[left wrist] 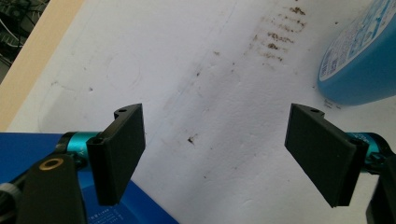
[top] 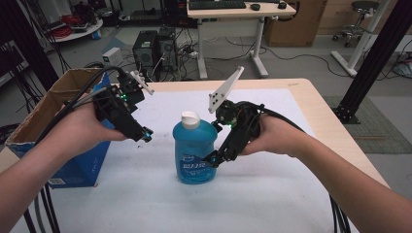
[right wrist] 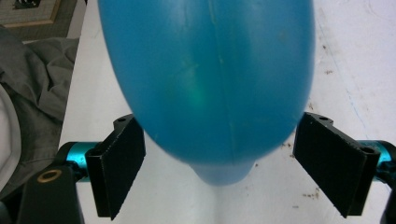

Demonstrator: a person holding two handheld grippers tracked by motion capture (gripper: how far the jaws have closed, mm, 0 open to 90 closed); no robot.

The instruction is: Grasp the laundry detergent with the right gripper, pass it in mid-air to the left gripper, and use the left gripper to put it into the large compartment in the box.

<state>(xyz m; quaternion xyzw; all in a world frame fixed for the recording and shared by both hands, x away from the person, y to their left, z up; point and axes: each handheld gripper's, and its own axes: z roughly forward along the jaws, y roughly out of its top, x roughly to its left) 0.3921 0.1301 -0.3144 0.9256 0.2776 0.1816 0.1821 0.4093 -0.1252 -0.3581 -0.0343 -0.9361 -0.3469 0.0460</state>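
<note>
A clear bottle of blue liquid (top: 194,150) with a white cap (top: 190,119) stands upright in the middle of the white table cover (top: 272,194). My right gripper (top: 212,160) reaches down to the bottle's right side. In the right gripper view, the right gripper (right wrist: 223,119) is open wide, with the rounded blue bottle (right wrist: 210,70) between its jaws and the pads close beside its walls. My left gripper (top: 145,136) is held up in the air to the left of the bottle. Its jaws (left wrist: 217,112) are open with nothing between them, and the bottle (left wrist: 359,60) is off to their upper right.
An open cardboard box with blue sides (top: 73,165) stands at the table's left edge, under my left hand, and appears below the left jaw as a blue box (left wrist: 135,205). Brown stains (left wrist: 275,37) mark the cover. Beyond the table are a desk (top: 238,14), computer towers (top: 155,46) and cables.
</note>
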